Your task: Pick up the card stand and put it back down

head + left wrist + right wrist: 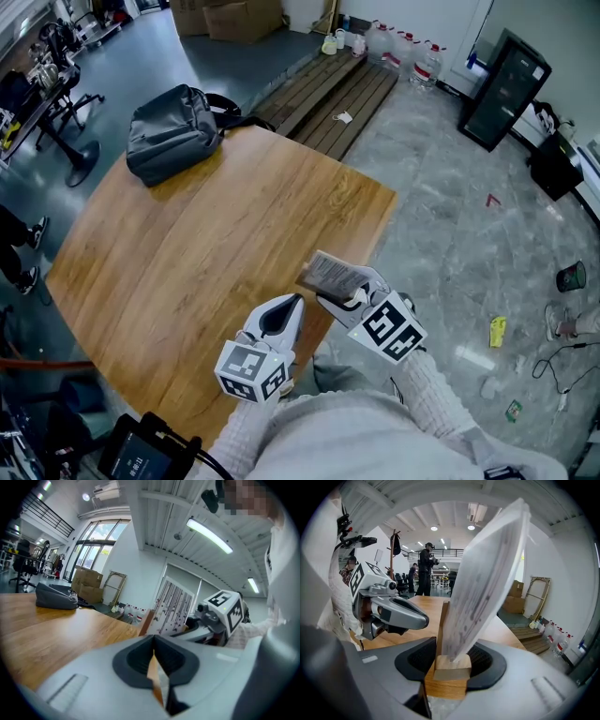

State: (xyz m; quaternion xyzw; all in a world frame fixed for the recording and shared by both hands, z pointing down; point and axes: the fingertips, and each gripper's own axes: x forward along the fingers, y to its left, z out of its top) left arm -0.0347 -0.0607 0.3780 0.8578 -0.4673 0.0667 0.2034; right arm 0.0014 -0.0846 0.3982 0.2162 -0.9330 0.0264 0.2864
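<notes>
The card stand is a small wooden block with a printed white card standing in its slot. My right gripper is shut on the block, with the card rising at a tilt above the jaws. In the head view the card and my right gripper are over the near right edge of the round wooden table. I cannot tell whether the block touches the tabletop. My left gripper is just to the left, shut on nothing. The left gripper view shows its closed jaws and the card beyond.
A grey bag lies at the table's far left edge. A dark device sits low at the near left. Beyond the table are a slatted wooden platform, water bottles and a black cabinet. People stand far off.
</notes>
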